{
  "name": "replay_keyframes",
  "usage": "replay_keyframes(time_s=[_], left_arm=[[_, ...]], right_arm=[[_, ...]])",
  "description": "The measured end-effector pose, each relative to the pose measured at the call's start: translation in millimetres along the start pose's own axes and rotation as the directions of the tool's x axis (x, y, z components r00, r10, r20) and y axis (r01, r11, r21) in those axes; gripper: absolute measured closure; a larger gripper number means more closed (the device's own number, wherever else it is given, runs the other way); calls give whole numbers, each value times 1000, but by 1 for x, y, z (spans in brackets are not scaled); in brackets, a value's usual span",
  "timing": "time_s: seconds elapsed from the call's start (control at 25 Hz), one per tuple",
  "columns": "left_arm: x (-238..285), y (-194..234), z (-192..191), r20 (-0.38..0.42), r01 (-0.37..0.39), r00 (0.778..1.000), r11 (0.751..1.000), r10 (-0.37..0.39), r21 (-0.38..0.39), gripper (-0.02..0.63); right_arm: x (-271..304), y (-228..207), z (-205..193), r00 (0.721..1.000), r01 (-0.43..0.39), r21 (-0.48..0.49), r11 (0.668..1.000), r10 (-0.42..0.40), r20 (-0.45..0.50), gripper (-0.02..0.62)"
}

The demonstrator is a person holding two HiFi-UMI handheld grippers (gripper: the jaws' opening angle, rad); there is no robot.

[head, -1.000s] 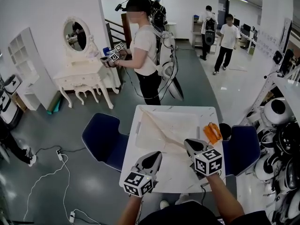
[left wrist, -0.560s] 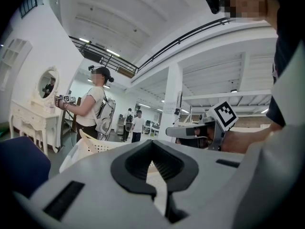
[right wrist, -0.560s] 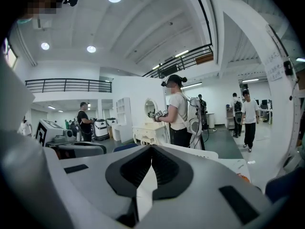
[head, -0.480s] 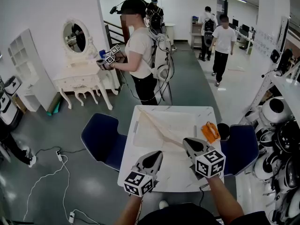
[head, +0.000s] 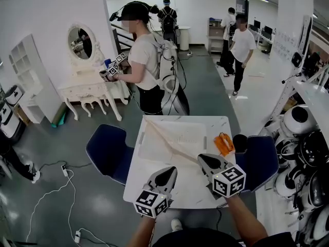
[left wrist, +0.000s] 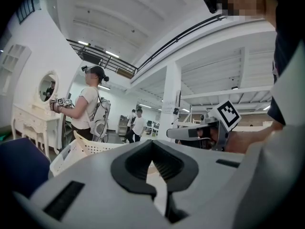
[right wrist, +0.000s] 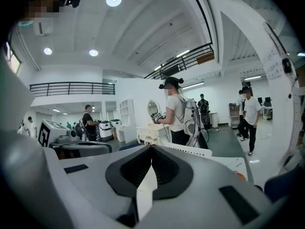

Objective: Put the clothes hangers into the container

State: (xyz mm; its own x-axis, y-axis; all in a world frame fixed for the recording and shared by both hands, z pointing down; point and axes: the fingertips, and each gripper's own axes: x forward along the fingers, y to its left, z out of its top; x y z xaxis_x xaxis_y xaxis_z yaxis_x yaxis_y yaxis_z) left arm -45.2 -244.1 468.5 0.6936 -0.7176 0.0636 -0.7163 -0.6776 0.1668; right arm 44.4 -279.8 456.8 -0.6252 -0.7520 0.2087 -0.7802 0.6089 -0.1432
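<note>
My left tongs (head: 167, 172) shut, empty; right tongs (head: 204, 159) likewise. White container (head: 150, 148) just ahead on surface (head: 185, 190); perhaps hanger (head: 170, 141) across it.

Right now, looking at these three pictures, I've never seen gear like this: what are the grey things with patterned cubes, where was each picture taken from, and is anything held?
A person holds two hand-worked pincers, the left gripper and the right gripper; the patterned cubes are part of them. One picture comes from a camera on the person's head, looking down. The other two come from cameras riding on each gripper. On the white table sits a white container with a pale hanger-like piece slanted across it, and an orange thing beside it. Both grippers are shut, holding nothing.
</note>
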Motion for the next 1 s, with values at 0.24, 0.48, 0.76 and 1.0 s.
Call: replay_keyframes(time_s=[0.24, 0.48, 0.76, 1.0], left_arm=[[7, -33, 0, 7, -1, 1000, 1000, 1, 7, 601], [-4, -58, 3, 20, -16, 1000, 1000, 16, 13, 601], [-17, -79, 5, 33, -43, 999, 999, 42, 24, 601], [-20, -99, 5, 40, -56, 998, 998, 55, 31, 601]], right_arm=[[-31, -3, -7, 1000, -14, 2, 1000, 14, -2, 575], [-54, 3, -10, 1000, -21, -1, 1000, 21, -3, 575], [-76, 12, -15, 999, -35, -11, 999, 35, -2, 575], [-97, 13, -18, 999, -53, -10, 999, 53, 11, 575]])
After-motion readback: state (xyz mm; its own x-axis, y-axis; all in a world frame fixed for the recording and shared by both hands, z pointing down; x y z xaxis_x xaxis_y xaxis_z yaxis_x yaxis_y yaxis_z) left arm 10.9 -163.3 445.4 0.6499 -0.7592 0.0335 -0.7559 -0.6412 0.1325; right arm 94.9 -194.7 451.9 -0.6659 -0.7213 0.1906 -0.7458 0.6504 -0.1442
